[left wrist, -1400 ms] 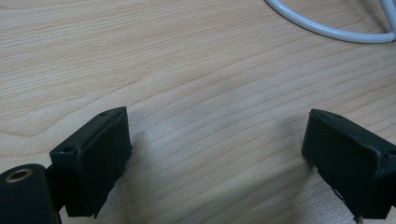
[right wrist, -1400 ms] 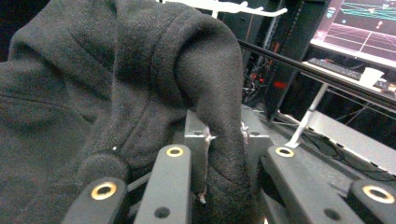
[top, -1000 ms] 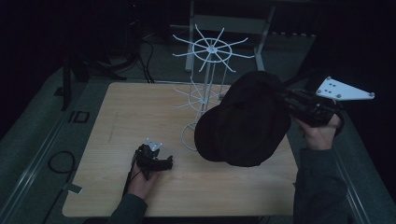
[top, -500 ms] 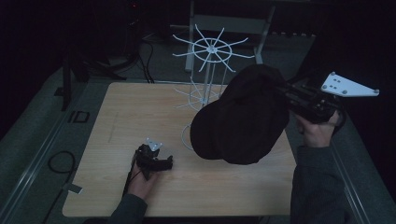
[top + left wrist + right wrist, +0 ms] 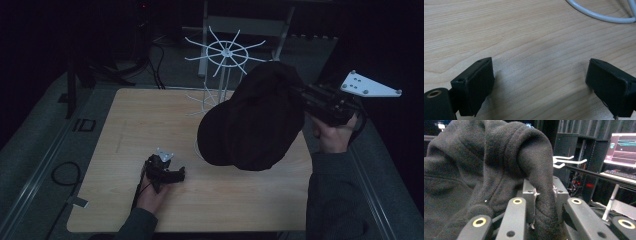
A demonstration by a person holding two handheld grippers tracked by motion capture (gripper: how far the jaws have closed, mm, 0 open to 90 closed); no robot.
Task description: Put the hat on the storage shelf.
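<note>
High view overhead, facing forward-down; gripper views close-up; table (image 5: 150,115) shared with left gripper view.

White wire rack (image 5: 220,75) at far edge of wooden table (image 5: 125,130); black fleece cap (image 5: 255,120) before rack, right; left gripper (image 5: 162,170) near-left.

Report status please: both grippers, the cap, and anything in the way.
Right gripper shut on black cap, held above table. Left gripper open, resting on table. White rack close behind cap.
</note>
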